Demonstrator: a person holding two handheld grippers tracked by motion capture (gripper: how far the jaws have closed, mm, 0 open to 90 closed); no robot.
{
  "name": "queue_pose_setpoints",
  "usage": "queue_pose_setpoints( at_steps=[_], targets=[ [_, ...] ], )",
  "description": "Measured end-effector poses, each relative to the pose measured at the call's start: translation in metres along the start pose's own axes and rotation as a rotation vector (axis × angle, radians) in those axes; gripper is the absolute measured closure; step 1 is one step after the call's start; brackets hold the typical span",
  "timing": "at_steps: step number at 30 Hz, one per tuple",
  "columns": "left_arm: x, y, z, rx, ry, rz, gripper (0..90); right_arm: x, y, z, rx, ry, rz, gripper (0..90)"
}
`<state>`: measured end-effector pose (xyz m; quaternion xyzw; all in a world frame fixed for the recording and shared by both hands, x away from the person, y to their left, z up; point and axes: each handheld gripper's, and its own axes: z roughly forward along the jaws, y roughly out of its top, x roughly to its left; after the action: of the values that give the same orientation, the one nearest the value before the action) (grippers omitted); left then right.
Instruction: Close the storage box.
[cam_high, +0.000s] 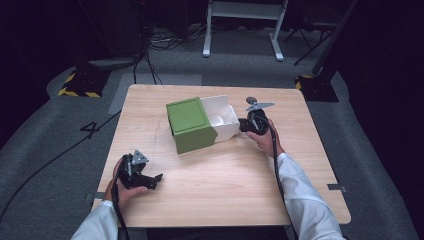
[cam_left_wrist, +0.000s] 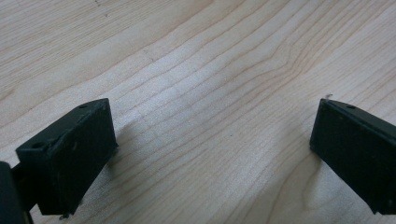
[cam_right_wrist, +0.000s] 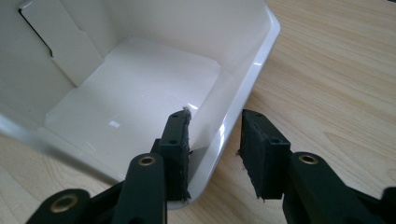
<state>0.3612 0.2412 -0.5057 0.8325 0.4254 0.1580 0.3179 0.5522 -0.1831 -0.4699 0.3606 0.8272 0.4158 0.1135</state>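
right gripper (cam_right_wrist: 215, 140): jaws narrowly apart astride white tray (cam_right_wrist: 140, 107) wall (grip unclear) | left gripper (cam_left_wrist: 210, 144): jaws wide apart over table (cam_left_wrist: 196, 56), well apart from tray | green box (cam_high: 190, 125) hides tray's inner end

Free room and obstacles. The green sleeve (cam_high: 190, 125) and the white tray (cam_high: 223, 119) drawn out of it stand at upper centre of the table (cam_high: 230, 195), blocking passage there. The right gripper (cam_high: 243, 126) straddles the tray's wall, one jaw inside. Bare wood lies across the lower half; the left gripper (cam_high: 155, 181), jaws wide apart, rests at lower left.
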Motion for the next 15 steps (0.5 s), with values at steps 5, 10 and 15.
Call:
queue_pose_setpoints(
  at_steps=[5, 10, 15],
  targets=[
    [0.000, 0.000, 0.000, 0.000, 0.000, 0.000, 0.5, 0.002, 0.002, 0.003, -0.008, 0.000, 0.005, 64.8],
    [0.000, 0.000, 0.000, 0.000, -0.004, 0.003, 0.5, 0.011, 0.007, 0.009, -0.010, 0.013, -0.013, 64.8],
    [0.000, 0.000, 0.000, 0.001, -0.006, 0.004, 0.4, 0.023, 0.013, 0.018, -0.011, 0.031, -0.038, 64.4]
  ],
)
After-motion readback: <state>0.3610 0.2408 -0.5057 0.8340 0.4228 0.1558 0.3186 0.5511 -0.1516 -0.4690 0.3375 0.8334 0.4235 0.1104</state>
